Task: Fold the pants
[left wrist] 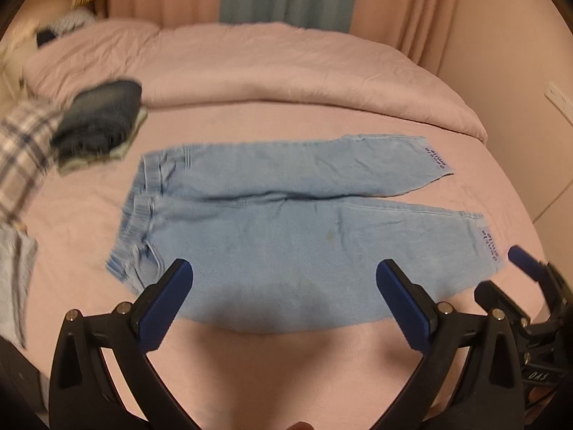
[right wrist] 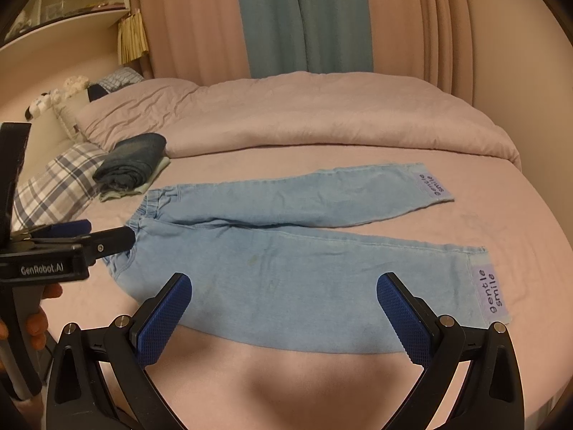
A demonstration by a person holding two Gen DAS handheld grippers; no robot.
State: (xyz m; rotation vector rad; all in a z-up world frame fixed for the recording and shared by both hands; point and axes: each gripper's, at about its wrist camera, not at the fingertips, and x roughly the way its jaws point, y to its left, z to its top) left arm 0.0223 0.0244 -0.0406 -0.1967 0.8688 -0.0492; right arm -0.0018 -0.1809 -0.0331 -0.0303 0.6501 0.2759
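Both claws hover low over the near edge of the bed (right wrist: 501,186), holding nothing. Left claw (left wrist: 284,301): fingers spread wide, released, above the waist half of the pants. At far left, a plaid pillow (right wrist: 53,186) and folded dark jeans (right wrist: 132,163). Light-blue pants (right wrist: 286,261) lie flat on the pink sheet, waistband left, leg cuffs right, labels reading "gentle smile". Right claw (right wrist: 284,317): likewise spread wide, released.
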